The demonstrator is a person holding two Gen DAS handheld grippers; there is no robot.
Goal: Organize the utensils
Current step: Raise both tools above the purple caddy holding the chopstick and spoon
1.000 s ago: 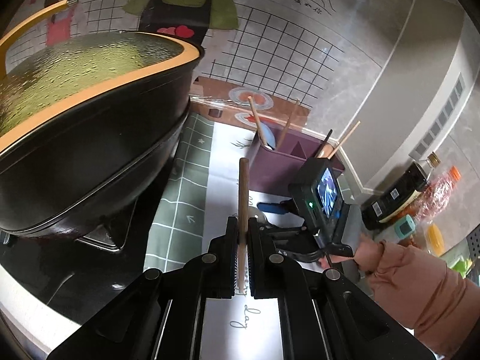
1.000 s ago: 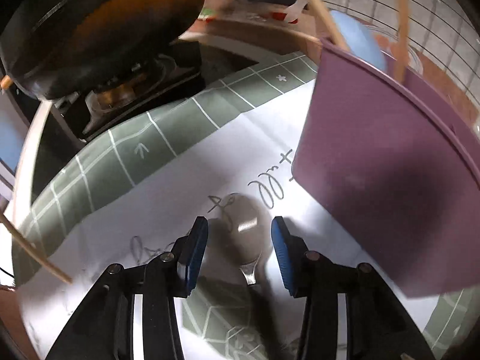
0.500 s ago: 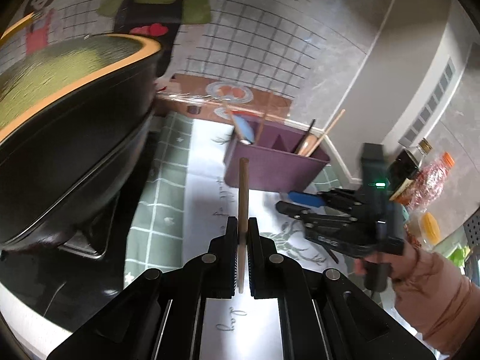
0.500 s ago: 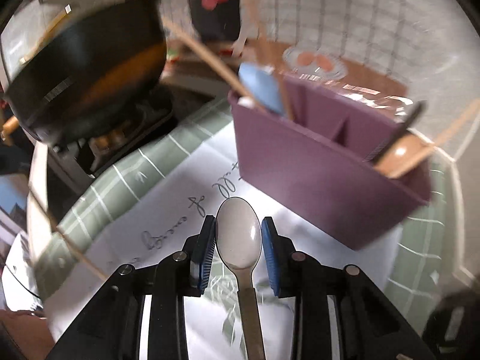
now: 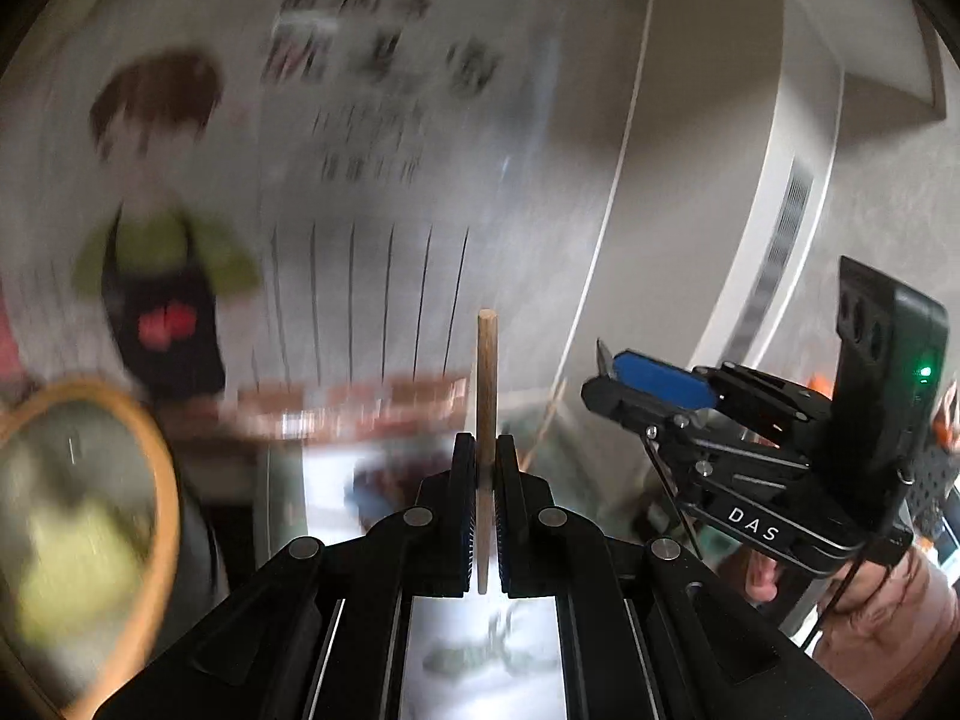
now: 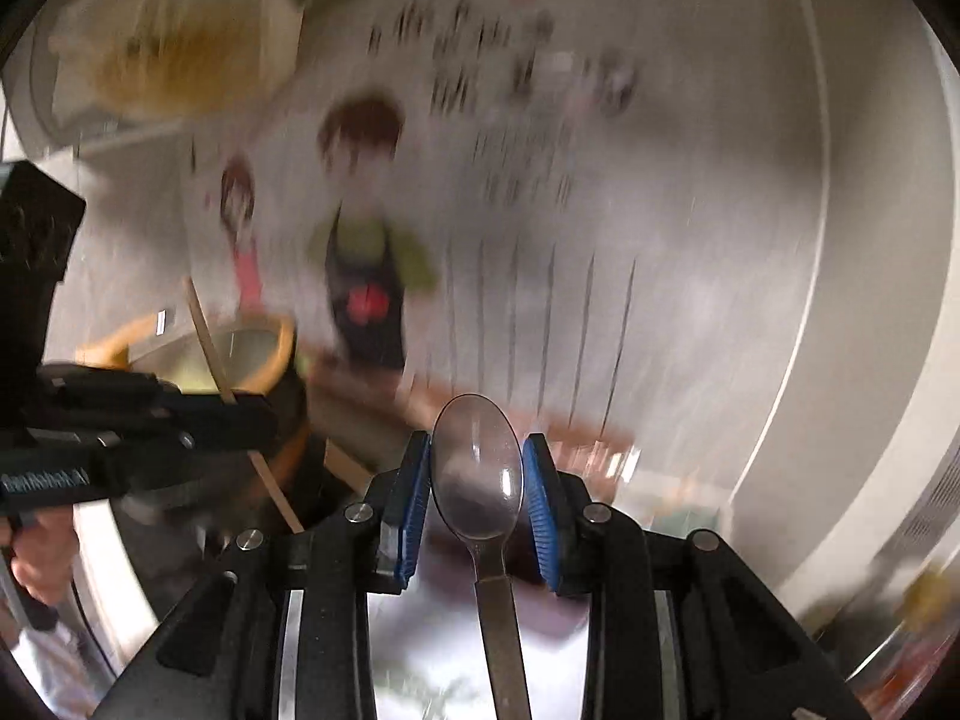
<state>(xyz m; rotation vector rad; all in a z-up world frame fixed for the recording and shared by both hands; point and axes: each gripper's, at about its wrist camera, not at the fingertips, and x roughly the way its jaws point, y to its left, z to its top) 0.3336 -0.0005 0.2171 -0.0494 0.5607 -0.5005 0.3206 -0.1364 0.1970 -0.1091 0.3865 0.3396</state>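
In the left wrist view, the left gripper (image 5: pixel 486 516) has lifted from the bench since a second ago, its fingers (image 5: pixel 462 516) still clamped on the wooden chopstick (image 5: pixel 486 384), which stands up between them against the blurred wall instead of the mat; to their right the right gripper (image 5: pixel 606 372) hangs level, its body marked "DAS". In the right wrist view, the fingers (image 6: pixel 414 504), apart over the bench a second ago, now pinch the bowl of the metal spoon (image 6: pixel 477 471), so both utensils look picked up and ready to carry to the holder; the wall writing is too smeared to read.
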